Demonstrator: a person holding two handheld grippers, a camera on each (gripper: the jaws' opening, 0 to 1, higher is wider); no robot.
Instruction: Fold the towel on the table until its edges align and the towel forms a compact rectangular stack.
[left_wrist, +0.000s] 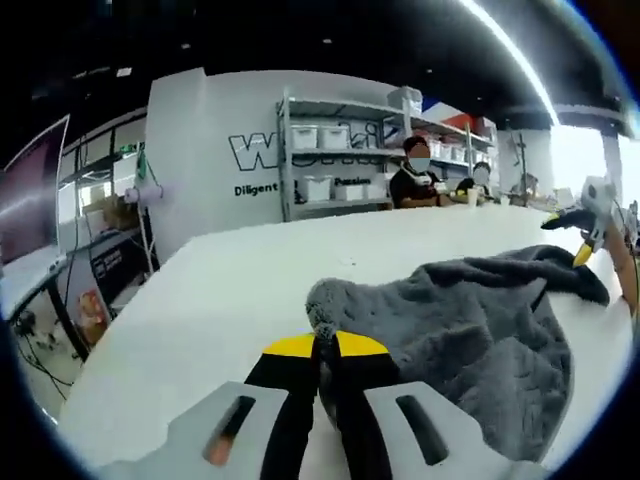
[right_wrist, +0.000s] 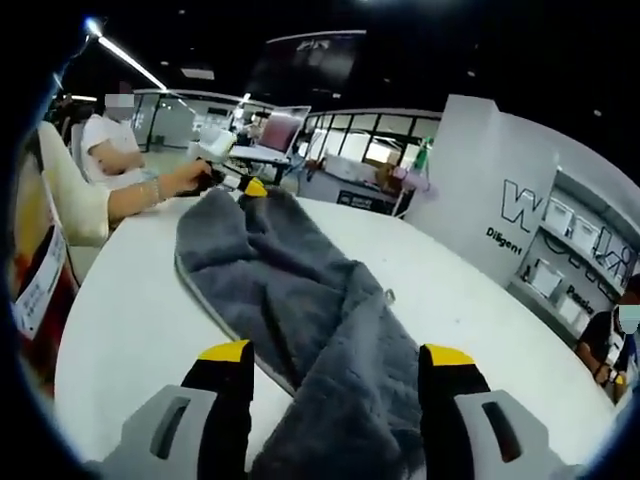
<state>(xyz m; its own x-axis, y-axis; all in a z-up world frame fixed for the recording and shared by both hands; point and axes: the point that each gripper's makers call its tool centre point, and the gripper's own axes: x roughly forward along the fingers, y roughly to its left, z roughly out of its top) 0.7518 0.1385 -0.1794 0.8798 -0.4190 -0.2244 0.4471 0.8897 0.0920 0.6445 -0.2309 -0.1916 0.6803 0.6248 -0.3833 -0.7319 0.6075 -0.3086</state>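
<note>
A grey fluffy towel (left_wrist: 470, 320) lies rumpled in a long strip on the white table (left_wrist: 230, 290). My left gripper (left_wrist: 325, 345) is shut on one corner of it, and the pile bunches up just above the yellow tips. In the right gripper view the towel (right_wrist: 300, 290) runs away from me between my right gripper's (right_wrist: 338, 365) wide-open jaws, which straddle its near end. At its far end the left gripper (right_wrist: 245, 187) pinches the cloth, held by a person's hand. The right gripper (left_wrist: 588, 235) appears at the towel's far end in the left gripper view.
The table's bare top (right_wrist: 130, 320) spreads wide on both sides of the towel. A person in white (right_wrist: 105, 150) sits at the table edge. Beyond stand shelves with bins (left_wrist: 335, 150), a lettered white wall (left_wrist: 215, 140) and seated people (left_wrist: 415, 175).
</note>
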